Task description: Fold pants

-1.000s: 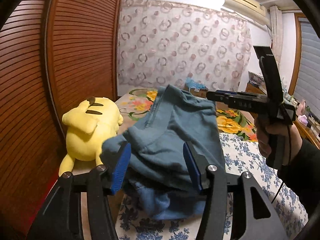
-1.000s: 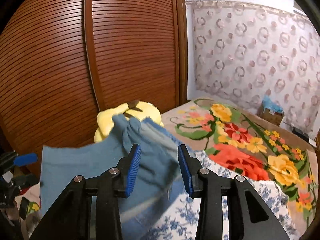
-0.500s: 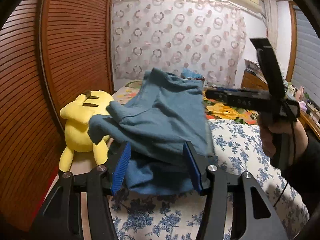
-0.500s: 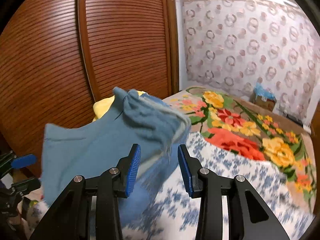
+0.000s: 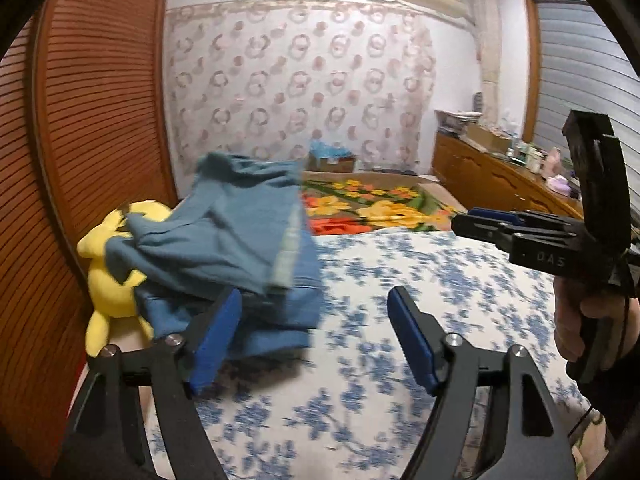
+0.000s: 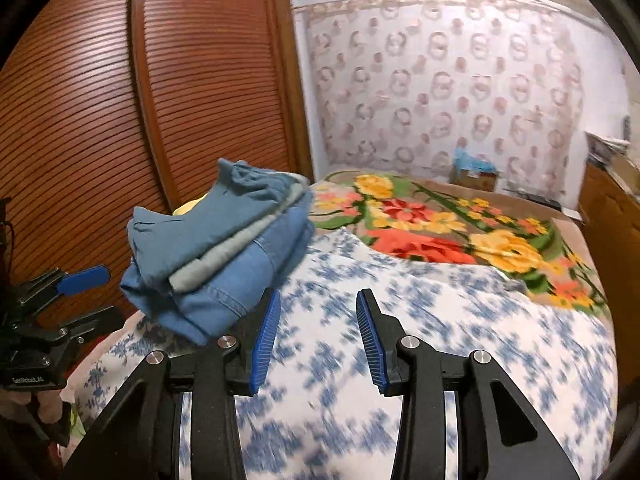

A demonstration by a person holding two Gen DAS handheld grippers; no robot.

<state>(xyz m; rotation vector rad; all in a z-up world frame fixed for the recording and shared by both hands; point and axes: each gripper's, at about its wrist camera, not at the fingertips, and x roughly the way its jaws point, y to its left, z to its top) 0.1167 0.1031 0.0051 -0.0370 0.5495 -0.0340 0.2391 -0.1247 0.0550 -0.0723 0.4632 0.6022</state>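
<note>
The blue pants [image 5: 228,248] lie folded in a loose stack on the bed's left side, resting partly on a yellow plush toy [image 5: 106,280]. In the right wrist view the stack [image 6: 216,256] shows several layers, denim at the bottom. My left gripper [image 5: 312,340] is open and empty, just right of the stack. My right gripper [image 6: 316,340] is open and empty, also right of the stack, over the blue floral sheet [image 6: 400,320]. The right gripper also shows in the left wrist view [image 5: 520,236]; the left gripper shows in the right wrist view [image 6: 60,300].
A brown slatted wardrobe [image 6: 100,120] stands close along the bed's left side. A flowered blanket [image 6: 440,220] covers the far part of the bed. A wooden dresser [image 5: 500,184] with small items stands at the right. A curtain [image 5: 300,92] hangs behind.
The pants dropped out of the air onto the stack at the bed's left. Both grippers swung right, away from the pants, over the floral sheet.
</note>
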